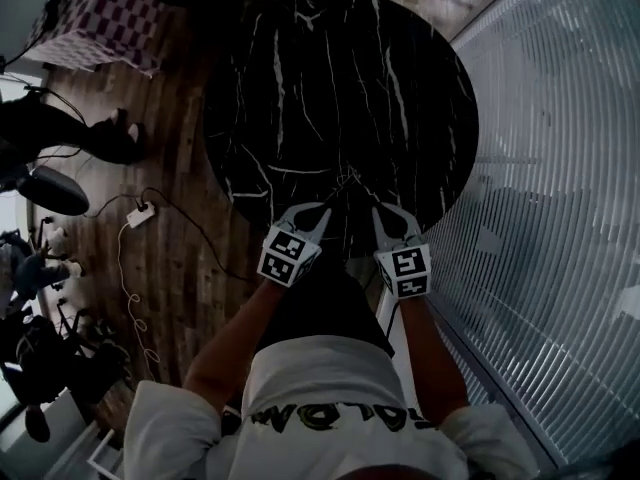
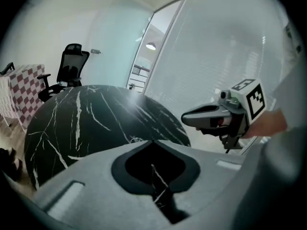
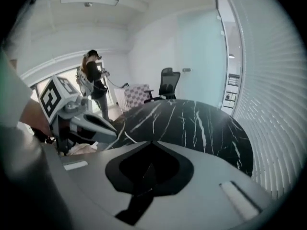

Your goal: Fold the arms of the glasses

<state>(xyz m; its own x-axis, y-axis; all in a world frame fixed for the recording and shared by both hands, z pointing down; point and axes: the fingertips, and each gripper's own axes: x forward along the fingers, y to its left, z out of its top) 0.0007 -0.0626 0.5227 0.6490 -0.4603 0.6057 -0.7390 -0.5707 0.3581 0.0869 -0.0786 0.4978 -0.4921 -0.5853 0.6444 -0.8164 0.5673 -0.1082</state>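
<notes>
Hanging between two gripper tips over the near part of the black marble table (image 1: 300,78), the glasses (image 1: 347,180) are a thin wire pair and seem lifted clear of the top. They look light, springy and easy to bend, with lenses that would slip and smear. I would take them by the arms close to the hinges. The left gripper (image 1: 323,212) has its jaws pressed together on a fine pale wire of the frame. The right gripper (image 1: 379,211) is closed too, apparently pinching a dark arm end, though how firmly I cannot say.
</notes>
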